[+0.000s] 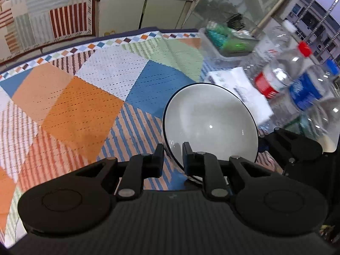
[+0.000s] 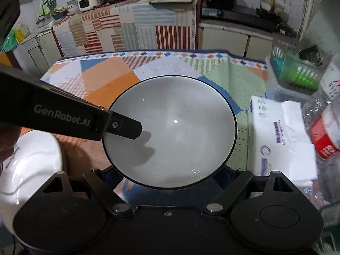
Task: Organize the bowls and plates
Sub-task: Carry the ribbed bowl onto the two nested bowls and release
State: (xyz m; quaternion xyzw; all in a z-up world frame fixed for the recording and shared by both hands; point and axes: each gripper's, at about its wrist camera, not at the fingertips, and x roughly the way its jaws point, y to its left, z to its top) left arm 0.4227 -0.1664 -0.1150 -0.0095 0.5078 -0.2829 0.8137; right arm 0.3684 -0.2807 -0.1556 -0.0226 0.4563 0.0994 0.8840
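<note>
The bowl, grey inside with a dark rim, is held tilted above the patchwork cloth, its near edge pinched between the fingers of the left gripper. The right gripper sits beneath it, spread wide, touching nothing that shows. A white plate lies left; tissue pack and bottles right.

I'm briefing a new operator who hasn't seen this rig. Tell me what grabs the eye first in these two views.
The grey bowl with its dark rim fills the middle of both views; the left gripper pinches its rim, one finger reaching inside. Under it lies the bright patchwork tablecloth in orange, blue and green. A white plate sits at lower left in the right wrist view, and blurred plastic bottles stand to the right.
</note>
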